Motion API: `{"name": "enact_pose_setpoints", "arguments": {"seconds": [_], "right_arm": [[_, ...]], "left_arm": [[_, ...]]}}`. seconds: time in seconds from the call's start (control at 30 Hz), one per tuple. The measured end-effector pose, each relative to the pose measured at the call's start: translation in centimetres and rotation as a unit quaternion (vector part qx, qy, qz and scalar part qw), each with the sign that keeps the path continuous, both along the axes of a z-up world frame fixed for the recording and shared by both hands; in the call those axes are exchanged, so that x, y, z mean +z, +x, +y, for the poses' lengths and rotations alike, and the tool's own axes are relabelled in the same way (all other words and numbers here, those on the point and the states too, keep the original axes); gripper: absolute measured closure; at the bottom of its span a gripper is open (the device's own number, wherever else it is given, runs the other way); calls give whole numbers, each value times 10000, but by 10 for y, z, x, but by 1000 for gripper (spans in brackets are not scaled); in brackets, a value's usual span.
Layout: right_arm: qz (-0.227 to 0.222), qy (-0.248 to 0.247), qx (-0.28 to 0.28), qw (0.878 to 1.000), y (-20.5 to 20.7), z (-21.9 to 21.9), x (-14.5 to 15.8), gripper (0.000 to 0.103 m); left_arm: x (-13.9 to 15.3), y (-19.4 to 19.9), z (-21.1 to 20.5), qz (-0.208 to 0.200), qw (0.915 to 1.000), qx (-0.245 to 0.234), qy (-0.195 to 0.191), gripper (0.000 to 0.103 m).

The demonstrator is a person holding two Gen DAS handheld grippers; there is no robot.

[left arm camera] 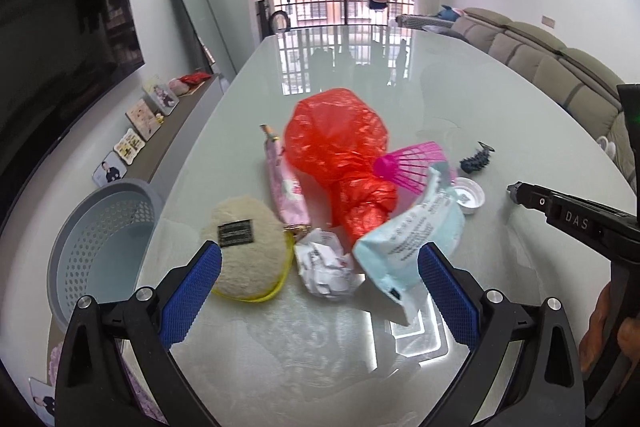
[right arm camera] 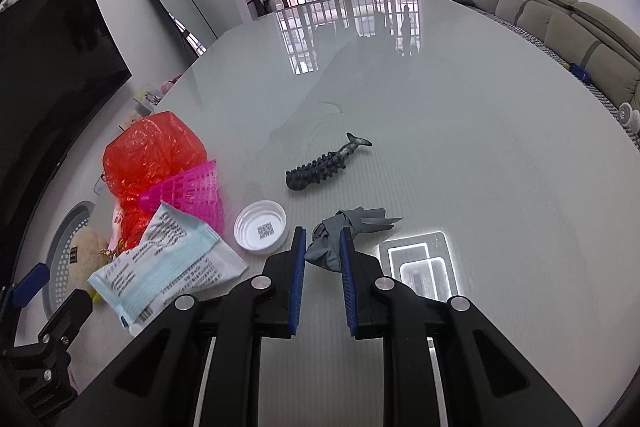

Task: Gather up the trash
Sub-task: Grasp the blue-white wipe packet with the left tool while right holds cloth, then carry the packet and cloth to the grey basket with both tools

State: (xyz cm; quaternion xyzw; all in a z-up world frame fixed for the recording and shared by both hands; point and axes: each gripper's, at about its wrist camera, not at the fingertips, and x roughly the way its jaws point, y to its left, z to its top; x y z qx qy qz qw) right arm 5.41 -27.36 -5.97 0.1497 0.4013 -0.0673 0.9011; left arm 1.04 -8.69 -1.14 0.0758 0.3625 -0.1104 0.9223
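Note:
A pile of trash lies on the glossy white table [left arm camera: 460, 99]: a red plastic bag [left arm camera: 340, 147], a crumpled white paper ball [left arm camera: 326, 267], a light blue wipes packet [left arm camera: 412, 235] and a white bottle cap [left arm camera: 470, 195]. My left gripper [left arm camera: 320, 267] is open, its jaws either side of the paper ball and the packet's edge. My right gripper [right arm camera: 323, 243] is shut on a crumpled grey wrapper [right arm camera: 340, 233] just above the table. The red bag [right arm camera: 150, 151], packet [right arm camera: 168, 263] and cap [right arm camera: 261, 225] lie to its left.
A grey perforated bin [left arm camera: 102, 243] stands beside the table's left edge. On the table also lie a beige plush pouch [left arm camera: 244, 247], a pink folded umbrella [left arm camera: 286, 187], a pink shuttlecock [left arm camera: 412, 163] and a dark spiky whale toy [right arm camera: 322, 165]. A sofa [left arm camera: 560, 63] runs along the right.

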Motion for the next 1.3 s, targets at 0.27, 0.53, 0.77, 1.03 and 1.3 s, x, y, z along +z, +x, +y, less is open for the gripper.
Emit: {"name": "enact_pose_setpoints", "arguments": {"seconds": [0.27, 0.53, 0.77, 1.03, 1.3], "right_arm": [[16, 304, -146, 9994, -19, -12, -12, 86], [-3, 708, -197, 9973, -15, -16, -21, 86], [-43, 899, -174, 9958, -17, -22, -25, 86], [-45, 922, -186, 9956, -18, -22, -24, 86], [-56, 894, -198, 9958, -23, -18, -22, 86]], "left_arm": [[-13, 7, -32, 43, 9990, -431, 95, 6], [-25, 6, -55, 30, 9968, -725, 323, 6], [-38, 14, -70, 154, 9947, -867, 529, 7], [-39, 12, -71, 209, 9932, -1033, 497, 38], [-25, 0, -59, 340, 9935, -1082, 76, 42]]}}
